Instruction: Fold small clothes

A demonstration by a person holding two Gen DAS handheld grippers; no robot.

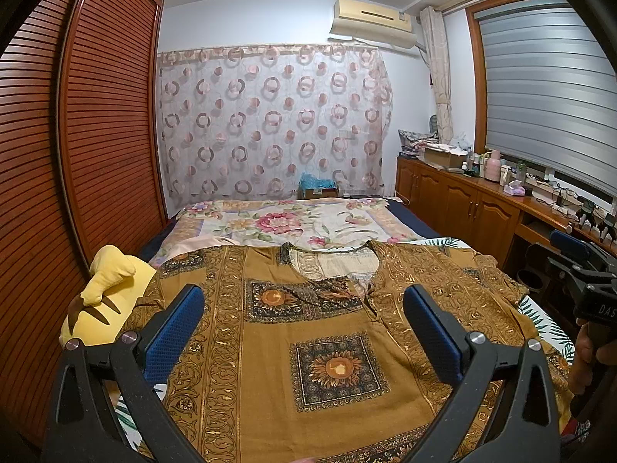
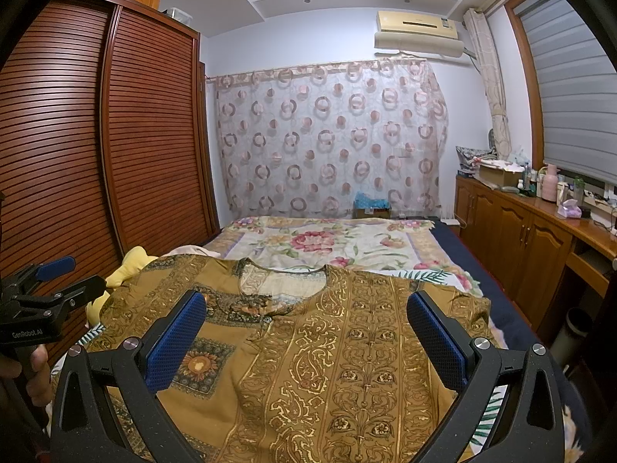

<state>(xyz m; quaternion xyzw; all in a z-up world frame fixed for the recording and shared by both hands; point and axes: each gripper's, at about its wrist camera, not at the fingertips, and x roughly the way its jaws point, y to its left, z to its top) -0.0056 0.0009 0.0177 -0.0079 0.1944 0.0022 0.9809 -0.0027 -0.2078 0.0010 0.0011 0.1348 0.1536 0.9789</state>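
A mustard-brown patterned top [image 1: 335, 332] [image 2: 327, 355] lies spread flat on the bed, neckline toward the far end. My left gripper [image 1: 304, 301] hovers open above its left half, blue pads wide apart with nothing between them. My right gripper [image 2: 306, 306] is open too, held over the right half of the garment. Each gripper shows at the edge of the other's view, the right one [image 1: 578, 266] and the left one [image 2: 58, 281], each held by a hand.
A yellow plush toy [image 1: 106, 297] [image 2: 119, 274] lies at the top's left sleeve. A floral bedspread [image 1: 293, 223] covers the far bed. Slatted wardrobe doors [image 1: 77, 146] stand left, a wooden cabinet [image 2: 520, 231] with bottles right, and a bin [image 2: 570, 332] sits on the floor.
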